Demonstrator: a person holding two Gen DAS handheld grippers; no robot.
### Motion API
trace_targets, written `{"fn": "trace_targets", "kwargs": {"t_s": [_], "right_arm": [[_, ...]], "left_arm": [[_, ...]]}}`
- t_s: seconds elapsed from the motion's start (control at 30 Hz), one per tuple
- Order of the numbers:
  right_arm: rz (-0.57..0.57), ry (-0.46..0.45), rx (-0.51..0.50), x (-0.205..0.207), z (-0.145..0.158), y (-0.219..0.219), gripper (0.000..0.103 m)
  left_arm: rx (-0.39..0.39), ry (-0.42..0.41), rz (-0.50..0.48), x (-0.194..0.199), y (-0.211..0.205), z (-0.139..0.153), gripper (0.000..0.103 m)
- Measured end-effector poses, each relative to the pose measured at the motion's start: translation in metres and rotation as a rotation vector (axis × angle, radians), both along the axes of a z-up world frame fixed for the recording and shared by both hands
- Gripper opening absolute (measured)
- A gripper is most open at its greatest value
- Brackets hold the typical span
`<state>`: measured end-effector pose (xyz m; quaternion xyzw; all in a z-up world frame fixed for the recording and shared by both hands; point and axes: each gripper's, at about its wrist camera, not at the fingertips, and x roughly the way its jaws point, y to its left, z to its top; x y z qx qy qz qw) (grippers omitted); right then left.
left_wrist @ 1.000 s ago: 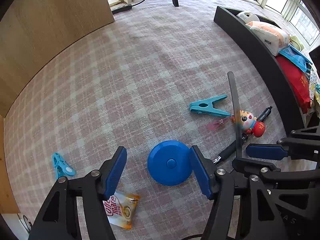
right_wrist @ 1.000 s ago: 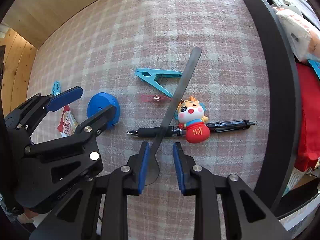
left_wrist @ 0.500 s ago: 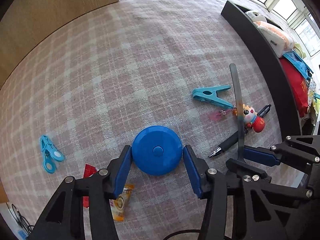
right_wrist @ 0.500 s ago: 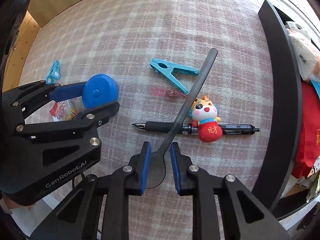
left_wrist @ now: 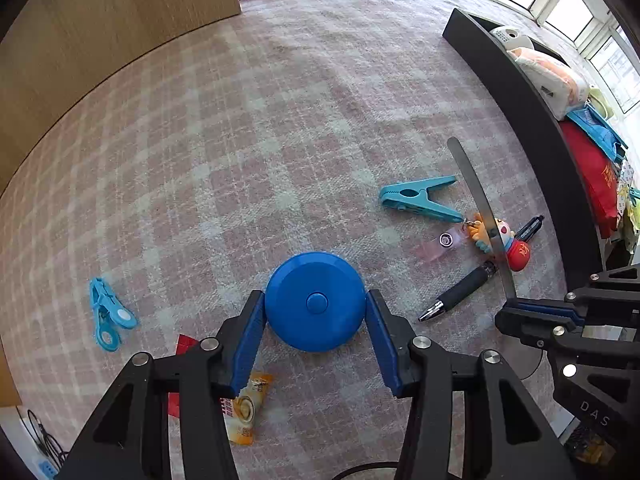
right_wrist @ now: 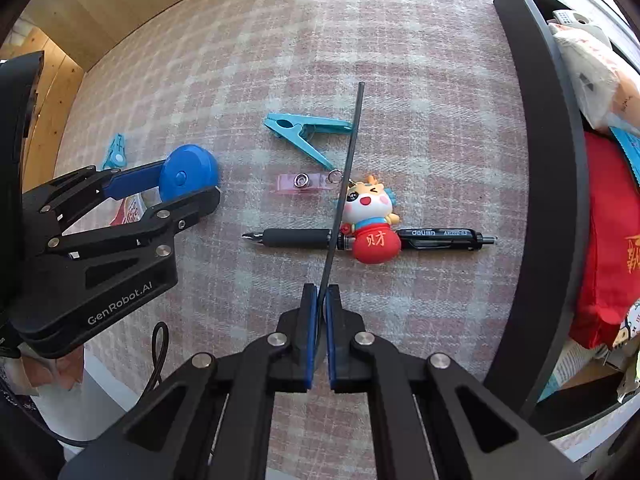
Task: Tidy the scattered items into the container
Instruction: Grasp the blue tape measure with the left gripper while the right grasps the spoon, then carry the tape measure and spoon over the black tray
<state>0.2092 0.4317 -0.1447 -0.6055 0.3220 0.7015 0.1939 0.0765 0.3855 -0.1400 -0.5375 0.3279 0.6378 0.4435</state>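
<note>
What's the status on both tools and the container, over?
Left tool closed on blue disc, on carpet. Right tool clamped on metal spoon, handle forward. Container right, part full. Pen, keychain toy, clothespin between.

Carpet (left_wrist: 248,152) pink-grey plaid. Round case (left_wrist: 315,301) solid blue. Big clothespin (left_wrist: 420,198) teal; small clip (left_wrist: 106,314) light blue. Pen (right_wrist: 400,238) black. Toy figure (right_wrist: 370,220) red, white, blue. Container (right_wrist: 548,184) black. Spoon (right_wrist: 346,188) dark grey.
</note>
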Motion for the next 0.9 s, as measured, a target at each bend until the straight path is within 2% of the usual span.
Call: {"fn": "trace_targets", "kwargs": {"t_s": [0.17,0.3,0.57,0.67,0.73,0.9], "right_arm": [[-0.024,0.040,-0.002,0.026,0.016,0.013,0.005],[-0.066,0.084,0.035,0.044,0.038,0.027,0.005],[-0.213,0.134,0.119,0.107,0.085,0.076,0.005],[-0.278,0.130,0.172,0.136,0.099,0.102,0.005],[-0.321,0.117,0.203,0.152,0.108,0.117,0.005],[-0.406,0.082,0.260,0.205,0.135,0.150,0.005]], "left_arm": [[0.039,-0.010,-0.005,-0.010,-0.008,0.020,0.048],[0.083,-0.010,-0.044,0.000,0.008,0.043,0.048],[0.159,-0.037,-0.198,0.085,0.072,0.089,0.048],[0.182,-0.047,-0.254,0.110,0.096,0.105,0.048],[0.198,-0.045,-0.291,0.126,0.098,0.126,0.048],[0.229,-0.050,-0.369,0.164,0.133,0.145,0.048]]}}
